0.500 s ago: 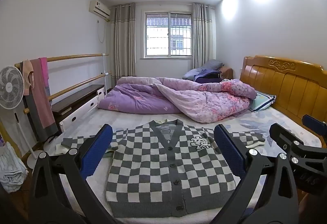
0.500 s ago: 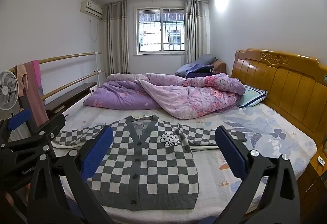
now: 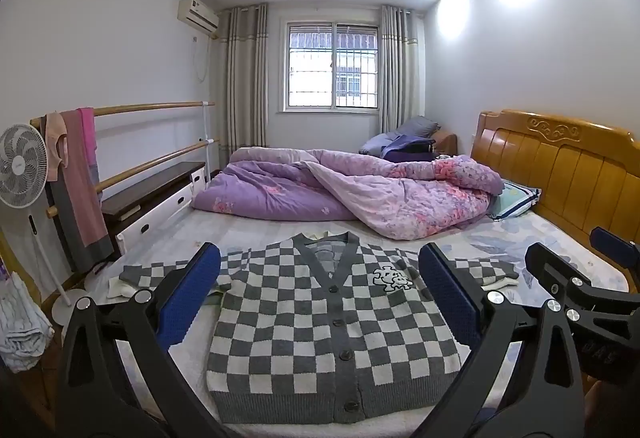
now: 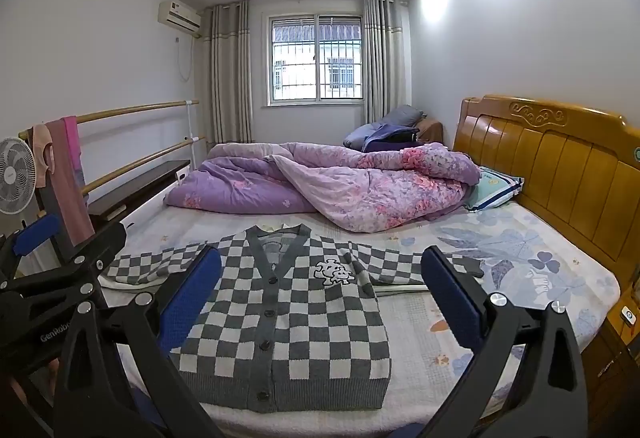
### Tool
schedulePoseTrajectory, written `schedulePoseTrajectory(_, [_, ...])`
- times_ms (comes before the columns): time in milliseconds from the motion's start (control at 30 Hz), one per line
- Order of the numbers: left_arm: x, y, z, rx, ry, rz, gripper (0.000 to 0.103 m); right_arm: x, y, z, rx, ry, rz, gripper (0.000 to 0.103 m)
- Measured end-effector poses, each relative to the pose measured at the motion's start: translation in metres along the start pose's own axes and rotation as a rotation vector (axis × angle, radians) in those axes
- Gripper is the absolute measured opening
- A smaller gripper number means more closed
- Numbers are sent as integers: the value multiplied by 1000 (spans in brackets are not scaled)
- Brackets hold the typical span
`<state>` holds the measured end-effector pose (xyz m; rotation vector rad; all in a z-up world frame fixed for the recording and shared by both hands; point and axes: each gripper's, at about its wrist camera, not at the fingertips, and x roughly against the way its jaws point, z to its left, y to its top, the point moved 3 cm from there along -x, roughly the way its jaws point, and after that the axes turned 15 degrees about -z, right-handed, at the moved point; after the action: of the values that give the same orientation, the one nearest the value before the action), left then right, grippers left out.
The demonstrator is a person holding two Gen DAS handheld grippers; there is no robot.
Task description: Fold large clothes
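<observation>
Blue-padded, both my claws stand wide and empty: left gripper (image 3: 320,302) and right gripper (image 4: 322,300) hover over the near bed edge. Nothing has shifted since a moment ago, so folding hasn't begun; the grey-and-white checked knit cardigan (image 3: 332,322) lies flat, sleeves spread, before the rumpled purple quilt (image 3: 340,190)

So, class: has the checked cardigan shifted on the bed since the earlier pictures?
No. In the left wrist view the checked cardigan lies flat as before, its collar at the same spot below the purple quilt, neither tool touching it.
</observation>
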<state>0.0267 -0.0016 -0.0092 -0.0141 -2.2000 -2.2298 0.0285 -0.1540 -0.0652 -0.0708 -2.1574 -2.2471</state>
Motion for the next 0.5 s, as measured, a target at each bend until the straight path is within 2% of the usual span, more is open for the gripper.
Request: schedulePoseTrajectory(500, [1, 0, 3, 5, 0, 3, 98, 3, 1, -3, -3, 0, 0, 96])
